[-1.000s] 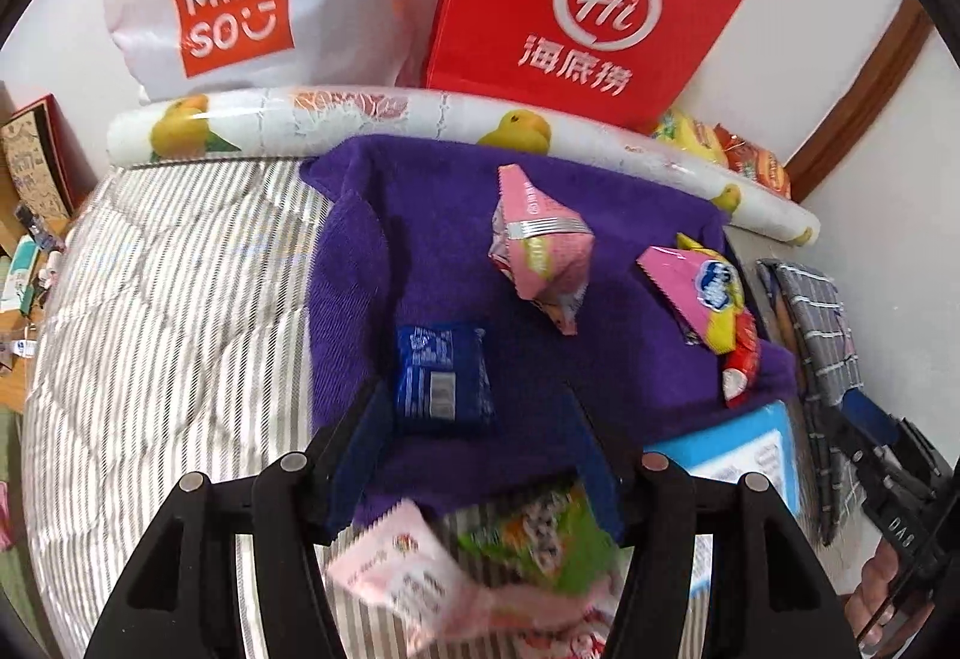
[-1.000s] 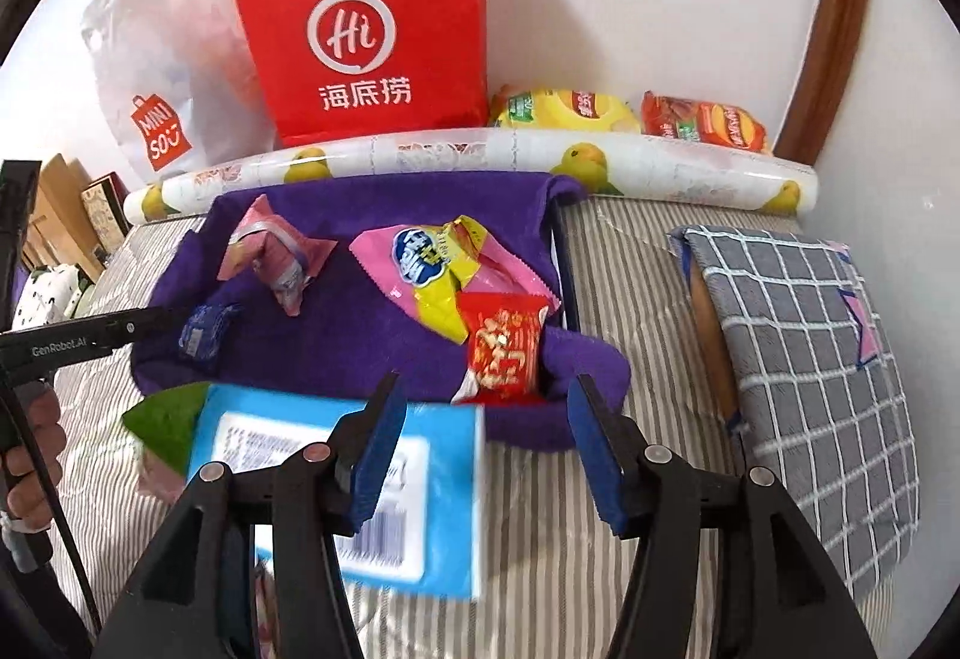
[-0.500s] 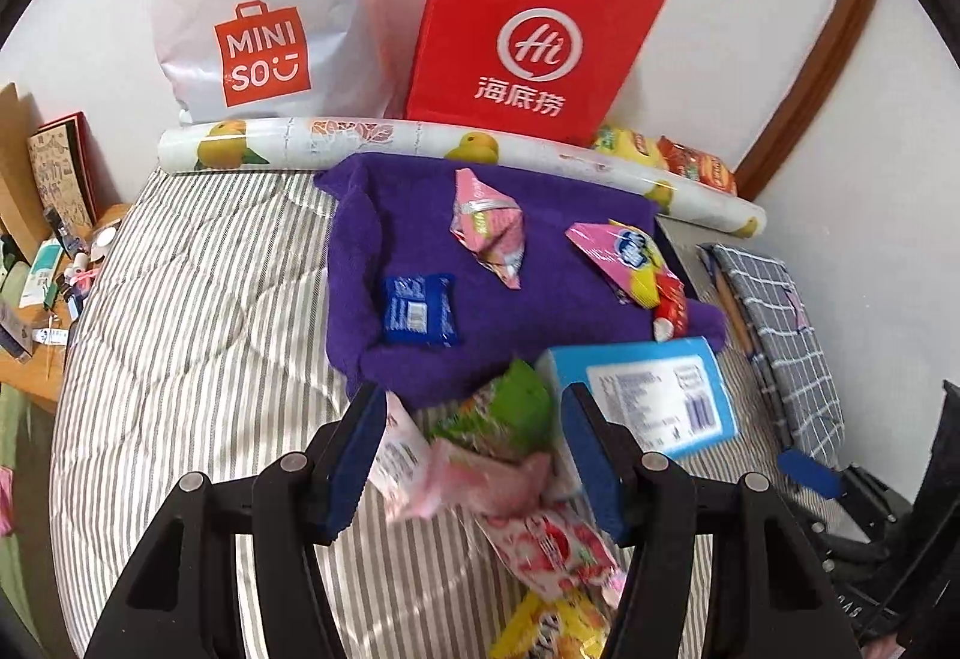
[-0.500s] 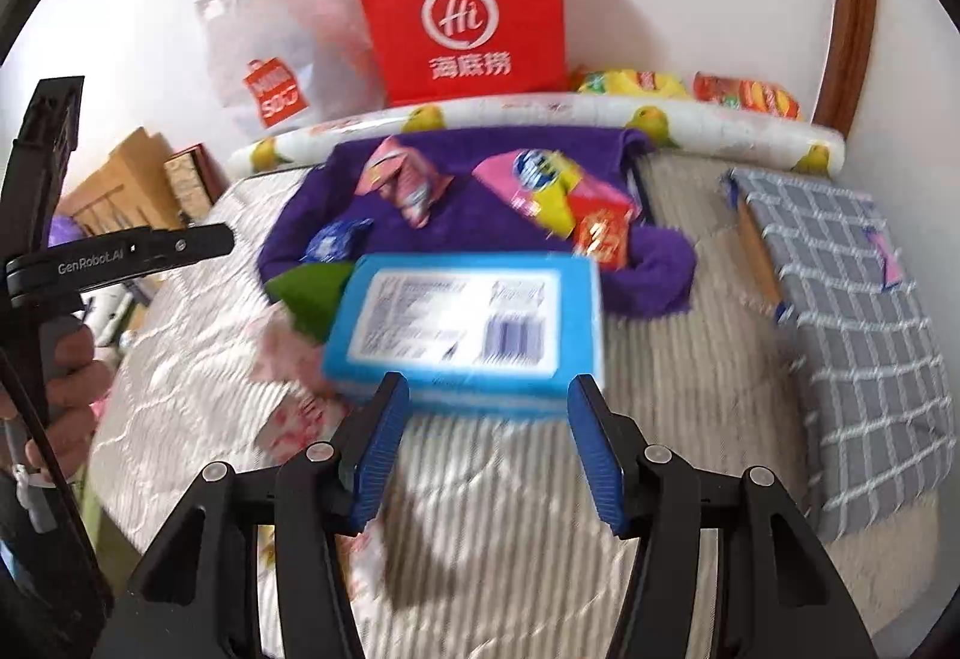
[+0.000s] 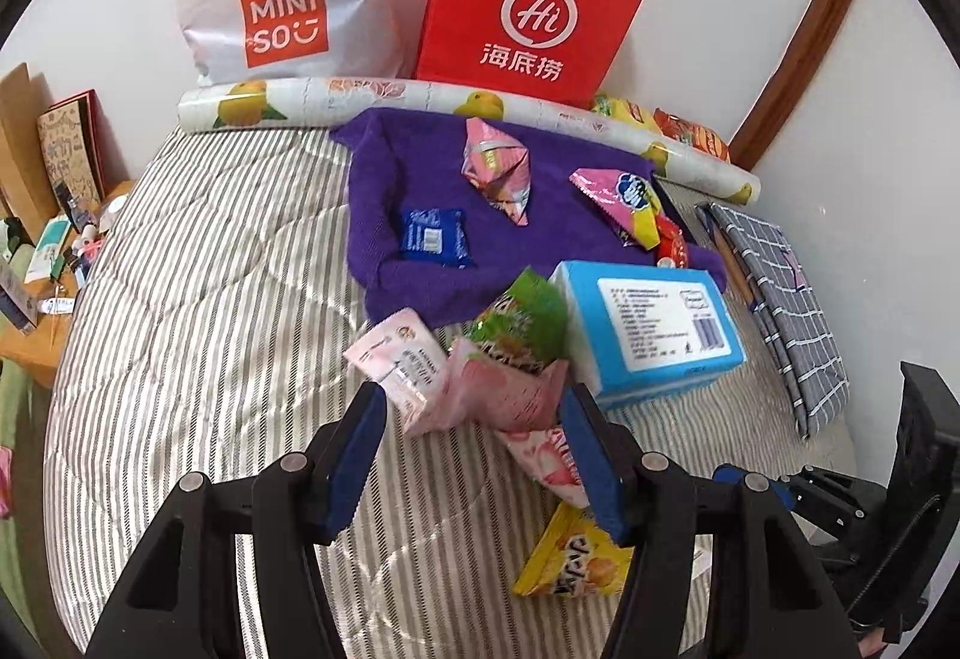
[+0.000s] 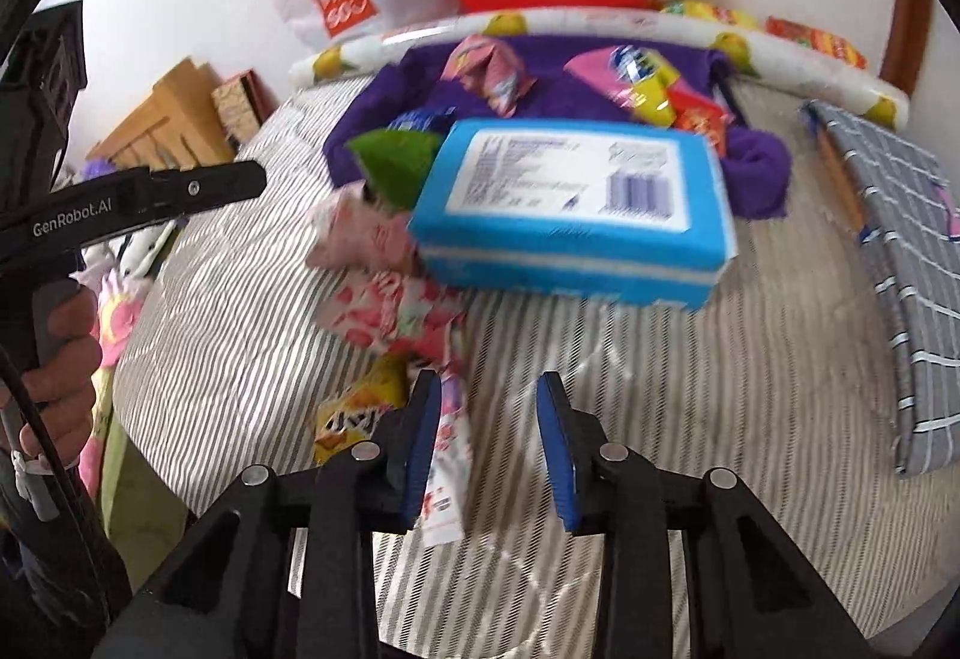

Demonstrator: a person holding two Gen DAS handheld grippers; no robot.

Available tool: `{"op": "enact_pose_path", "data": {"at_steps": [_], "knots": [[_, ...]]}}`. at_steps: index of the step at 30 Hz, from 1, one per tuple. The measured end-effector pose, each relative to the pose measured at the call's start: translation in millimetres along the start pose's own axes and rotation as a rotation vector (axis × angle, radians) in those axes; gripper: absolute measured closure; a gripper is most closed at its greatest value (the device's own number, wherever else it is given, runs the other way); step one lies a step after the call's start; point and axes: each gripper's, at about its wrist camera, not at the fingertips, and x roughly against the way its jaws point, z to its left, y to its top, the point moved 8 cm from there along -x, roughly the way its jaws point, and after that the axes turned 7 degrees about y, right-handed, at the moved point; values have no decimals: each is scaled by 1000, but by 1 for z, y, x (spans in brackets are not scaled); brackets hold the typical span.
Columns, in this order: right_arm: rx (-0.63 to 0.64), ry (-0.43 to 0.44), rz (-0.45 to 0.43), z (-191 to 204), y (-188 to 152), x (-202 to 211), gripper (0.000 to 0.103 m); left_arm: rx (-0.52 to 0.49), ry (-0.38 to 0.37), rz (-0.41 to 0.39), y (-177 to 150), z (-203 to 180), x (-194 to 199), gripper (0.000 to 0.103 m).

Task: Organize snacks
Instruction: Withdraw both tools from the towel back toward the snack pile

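A pile of snack packets point(image 5: 480, 359) was seen on the striped bed point(image 5: 198, 299), just in front of the purple towel point(image 5: 390, 179) and touching the blue box point(image 5: 654, 329), whose long axis ran across the right wrist view. A strawberry-pink packet point(image 5: 546, 458) pointed lengthwise toward the left tool point(image 5: 474, 455), and a yellow packet point(image 5: 570, 557) lay beside its right finger. The left tool was held part open above the pile, gripping nothing. The right tool point(image 6: 489, 443) was closing, its jaws narrow, with a slim pink-and-white packet point(image 6: 447, 455) seen against its left pad; contact could not be told.
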Motion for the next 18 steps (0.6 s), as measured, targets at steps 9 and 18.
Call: {"op": "enact_pose_path", "data": {"at_steps": [9, 18], "knots": [[33, 45, 72, 14, -5, -31, 73, 20, -13, 26, -13, 15, -10, 45], [34, 48, 139, 12, -7, -61, 73, 54, 1, 55, -25, 35, -17, 45]]}}
